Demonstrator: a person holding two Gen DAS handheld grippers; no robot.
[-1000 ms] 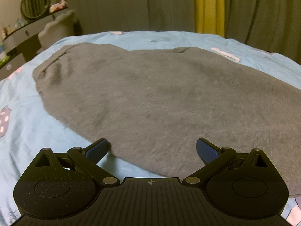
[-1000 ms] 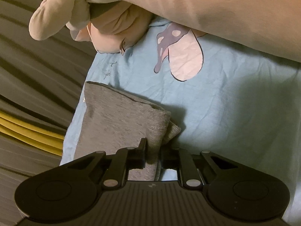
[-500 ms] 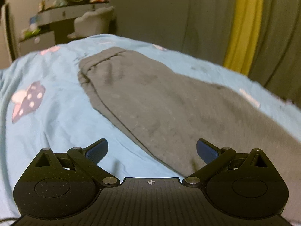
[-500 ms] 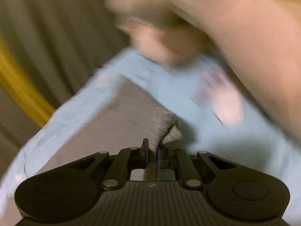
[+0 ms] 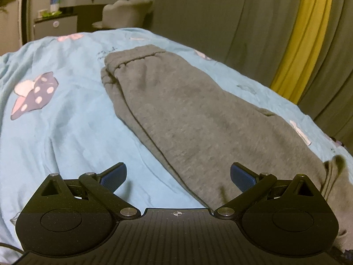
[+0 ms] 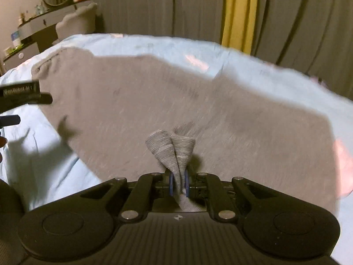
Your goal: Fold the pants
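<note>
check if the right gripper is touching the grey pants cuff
Touching. In the right wrist view the right gripper has its jaws closed on the ribbed cuff of the grey pants, fabric pinched between the blue pads.

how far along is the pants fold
Done: the grey sweatpants lie flat on the blue bedsheet, apparently legs stacked. In hand: right tongs pinch the ribbed cuffs, lifted above the fabric. Left: carrying cuffs toward the waistband; left tongs are open, idle.
</note>
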